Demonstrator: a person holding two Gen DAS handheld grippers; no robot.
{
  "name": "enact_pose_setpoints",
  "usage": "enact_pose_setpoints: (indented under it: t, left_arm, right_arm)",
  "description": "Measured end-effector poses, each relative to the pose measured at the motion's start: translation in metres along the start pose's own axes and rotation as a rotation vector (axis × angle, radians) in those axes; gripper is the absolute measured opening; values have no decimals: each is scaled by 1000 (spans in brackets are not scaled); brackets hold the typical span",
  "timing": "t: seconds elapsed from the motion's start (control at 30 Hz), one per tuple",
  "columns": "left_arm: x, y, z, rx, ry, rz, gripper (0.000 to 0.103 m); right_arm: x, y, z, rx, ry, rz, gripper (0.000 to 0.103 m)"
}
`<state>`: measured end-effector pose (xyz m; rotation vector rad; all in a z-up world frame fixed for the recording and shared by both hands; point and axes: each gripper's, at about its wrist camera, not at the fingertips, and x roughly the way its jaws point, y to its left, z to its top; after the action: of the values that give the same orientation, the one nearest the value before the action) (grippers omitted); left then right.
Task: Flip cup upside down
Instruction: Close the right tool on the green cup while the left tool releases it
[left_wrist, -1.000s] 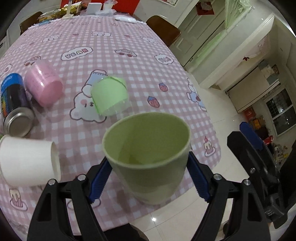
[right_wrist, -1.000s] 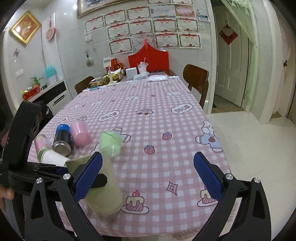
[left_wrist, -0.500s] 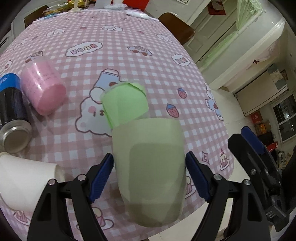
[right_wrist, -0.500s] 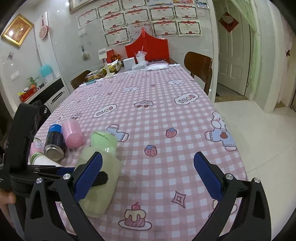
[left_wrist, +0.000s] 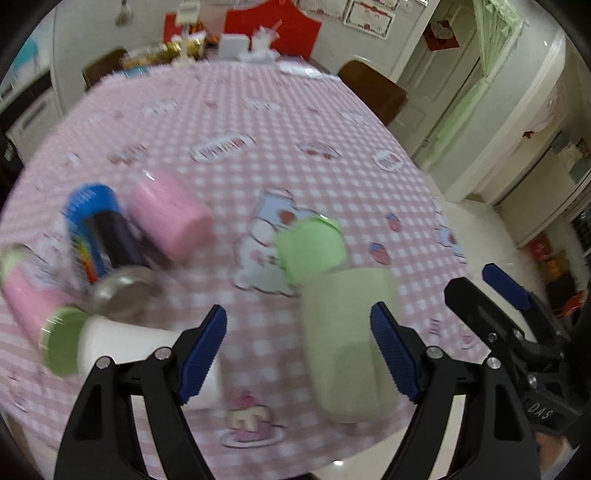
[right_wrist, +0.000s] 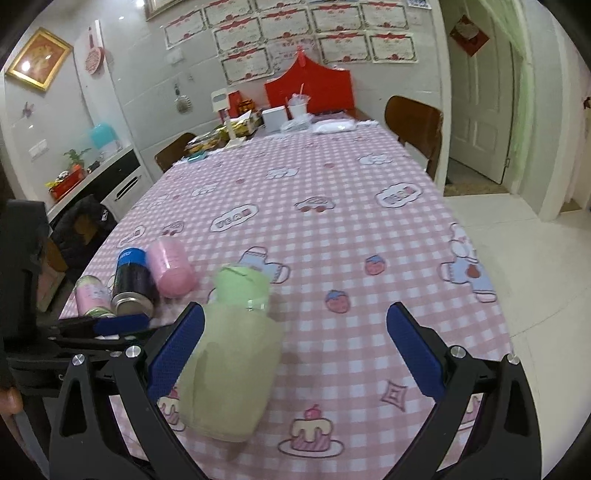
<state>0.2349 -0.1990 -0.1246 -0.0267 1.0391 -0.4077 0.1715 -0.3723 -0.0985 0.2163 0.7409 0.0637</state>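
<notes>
My left fingers (left_wrist: 297, 354) stand wide, gripping nothing; the pale green cup (left_wrist: 349, 343) is on the bench (left_wrist: 258, 122) near its front edge, just inside my left fingers' right-hand pad; my right fingers (right_wrist: 295, 350) are spread wide too, the cup (right_wrist: 231, 373) beside their left-hand pad.

black gripper (left_wrist: 297, 354) frames, blue ribbed pads (left_wrist: 202, 354)

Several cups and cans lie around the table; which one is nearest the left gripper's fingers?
The pale green cup, right beside the left gripper's right-hand finger. The pink cup and blue can lie farther back.
</notes>
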Motion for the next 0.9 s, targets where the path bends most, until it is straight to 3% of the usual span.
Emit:
enact_pose_setpoints:
  t: [0.33, 0.5, 0.8, 0.9]
  left_arm:
    - [-8, 15, 3, 72, -93, 236, 79]
    - [-10, 26, 4, 57, -114, 252, 79]
    - [-10, 42, 6, 33, -127, 191, 79]
    - [-9, 43, 7, 38, -127, 181, 79]
  right_arm:
    - [45, 8, -6, 53, 173, 95, 95]
    - [61, 12, -11, 72, 233, 146, 95]
    - [78, 12, -13, 113, 276, 179, 94]
    - [81, 12, -14, 127, 278, 192, 90]
